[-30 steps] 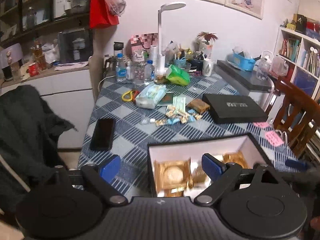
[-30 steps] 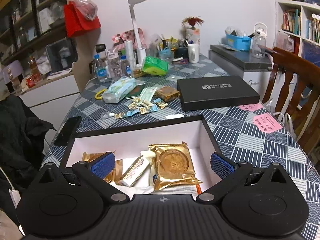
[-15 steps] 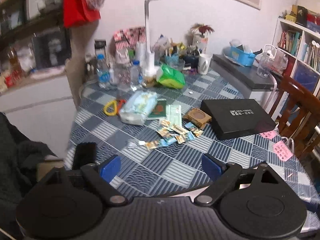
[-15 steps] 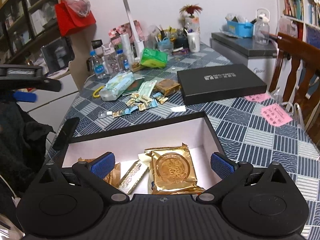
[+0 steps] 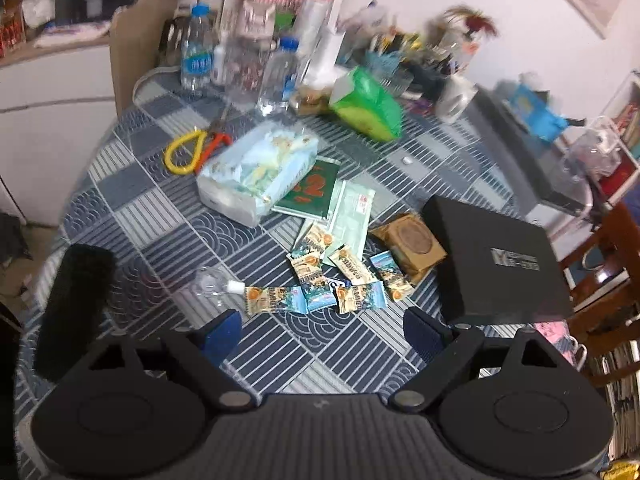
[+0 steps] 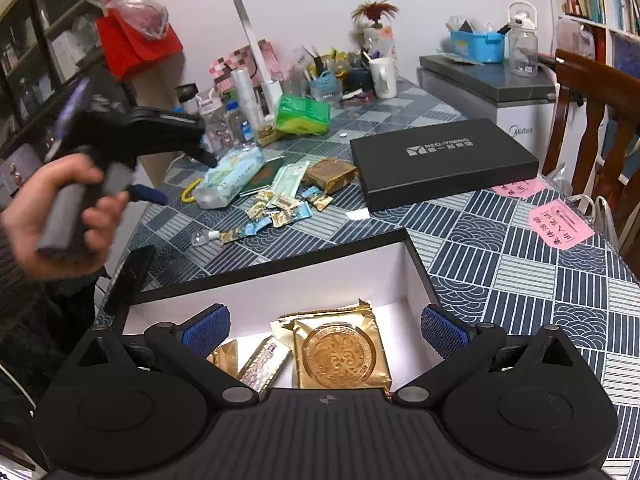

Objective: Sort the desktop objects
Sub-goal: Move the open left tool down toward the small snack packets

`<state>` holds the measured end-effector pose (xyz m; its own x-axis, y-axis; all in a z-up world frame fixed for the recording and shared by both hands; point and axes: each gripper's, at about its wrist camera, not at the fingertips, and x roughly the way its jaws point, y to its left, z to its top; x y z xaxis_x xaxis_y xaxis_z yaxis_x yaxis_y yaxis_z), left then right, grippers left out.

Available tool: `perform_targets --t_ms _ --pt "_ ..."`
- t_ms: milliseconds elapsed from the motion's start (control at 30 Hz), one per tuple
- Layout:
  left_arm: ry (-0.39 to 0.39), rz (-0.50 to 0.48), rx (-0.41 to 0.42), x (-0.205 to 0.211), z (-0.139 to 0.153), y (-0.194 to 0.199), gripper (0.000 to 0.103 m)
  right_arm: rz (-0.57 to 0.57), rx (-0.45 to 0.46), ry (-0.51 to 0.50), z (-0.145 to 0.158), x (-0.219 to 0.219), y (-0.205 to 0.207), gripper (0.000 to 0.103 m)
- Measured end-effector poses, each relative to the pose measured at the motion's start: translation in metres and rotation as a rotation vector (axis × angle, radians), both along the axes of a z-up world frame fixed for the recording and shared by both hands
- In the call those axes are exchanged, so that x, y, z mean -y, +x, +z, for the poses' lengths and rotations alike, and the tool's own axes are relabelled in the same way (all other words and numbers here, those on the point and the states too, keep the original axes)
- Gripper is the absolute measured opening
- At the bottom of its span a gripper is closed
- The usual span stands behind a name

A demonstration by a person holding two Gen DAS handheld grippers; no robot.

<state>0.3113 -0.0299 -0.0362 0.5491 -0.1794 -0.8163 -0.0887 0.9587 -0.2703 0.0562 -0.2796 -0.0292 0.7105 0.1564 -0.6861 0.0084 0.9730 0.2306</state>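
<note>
Several small snack packets [image 5: 320,280] lie in a cluster mid-table, also in the right wrist view [image 6: 280,210], beside a brown-gold mooncake pack [image 5: 412,244]. My left gripper [image 5: 322,330] is open and empty, hovering just short of the packets. In the right wrist view the left gripper [image 6: 148,152] is held up in a hand at the left. My right gripper [image 6: 326,326] is open and empty over the open black box [image 6: 264,266], which holds a gold mooncake pack [image 6: 340,356] and other gold wrappers.
A black box lid [image 5: 496,264] lies right of the packets. A tissue pack [image 5: 256,172], green booklet [image 5: 312,192], black phone [image 5: 76,292], small clear bottle [image 5: 212,282], yellow-handled scissors [image 5: 188,152], water bottles and a green bag [image 5: 368,104] crowd the table. Wooden chair [image 6: 592,120] at right.
My left gripper has lifted away from the open box and swung forward and down over the snack packets. My right gripper has stayed over the box, both open throughout.
</note>
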Motion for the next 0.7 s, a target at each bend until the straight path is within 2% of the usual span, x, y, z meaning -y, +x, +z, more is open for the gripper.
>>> perform_targets --t_ms 267,400,467,533,600,700 --pt "-0.013 0.024 -0.049 0.01 -0.039 0.049 0.103 0.016 -0.027 -0.001 -0.008 -0.002 0.004 0.103" --pt "-0.071 0.071 -0.084 0.006 -0.058 0.067 0.101 0.031 -0.03 0.003 -0.011 -0.003 0.005 0.103" --pt "-0.072 0.079 -0.095 0.007 -0.067 0.074 0.101 0.038 -0.031 0.006 -0.013 -0.003 0.006 0.103" --pt "-0.059 0.076 -0.105 0.012 -0.075 0.08 0.097 0.039 -0.034 0.006 -0.014 -0.004 0.008 0.103" --pt "-0.058 0.073 -0.116 0.015 -0.083 0.085 0.084 0.039 -0.037 0.007 -0.015 -0.003 0.009 0.103" --pt "-0.06 0.069 -0.13 0.018 -0.094 0.093 0.076 0.039 -0.042 0.009 -0.018 -0.002 0.011 0.103"
